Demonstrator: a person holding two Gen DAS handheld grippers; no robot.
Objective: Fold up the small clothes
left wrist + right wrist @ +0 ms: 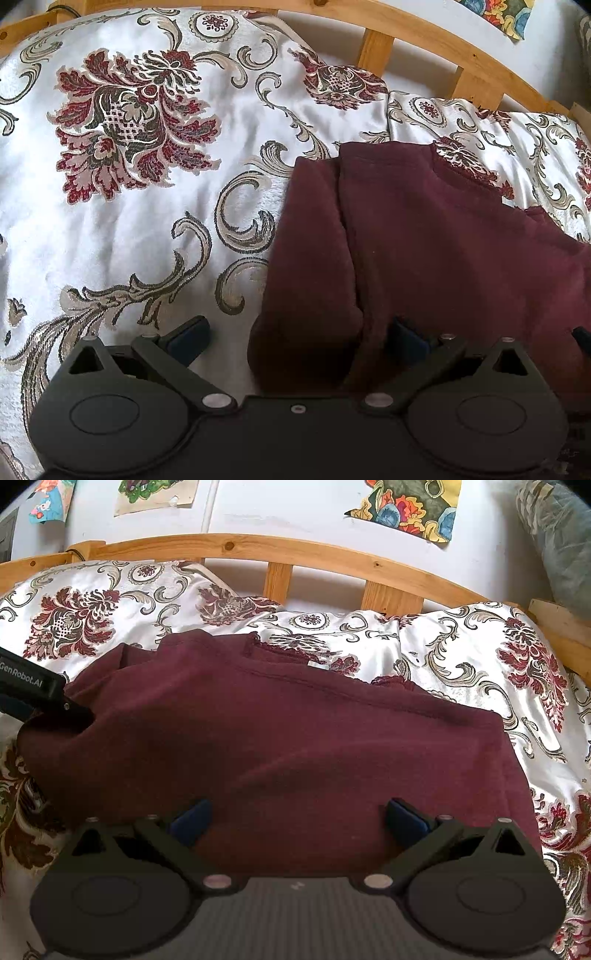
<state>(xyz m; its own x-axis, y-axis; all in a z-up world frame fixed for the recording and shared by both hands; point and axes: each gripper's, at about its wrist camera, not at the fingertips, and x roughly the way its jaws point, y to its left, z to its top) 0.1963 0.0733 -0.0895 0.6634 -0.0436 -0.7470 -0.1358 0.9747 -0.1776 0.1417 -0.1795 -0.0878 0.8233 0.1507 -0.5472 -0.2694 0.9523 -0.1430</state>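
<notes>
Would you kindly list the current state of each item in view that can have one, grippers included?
Maroon garment: lying on the bed, partly folded, a flap doubled over along its left side.
Left gripper: open, fingers straddling the garment's near left edge.
Right gripper: open, fingers wide apart over the garment's near edge.
Floral bedspread: spread over the bed, rumpled.

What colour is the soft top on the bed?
Dark maroon top, seen best from the right wrist.
</notes>
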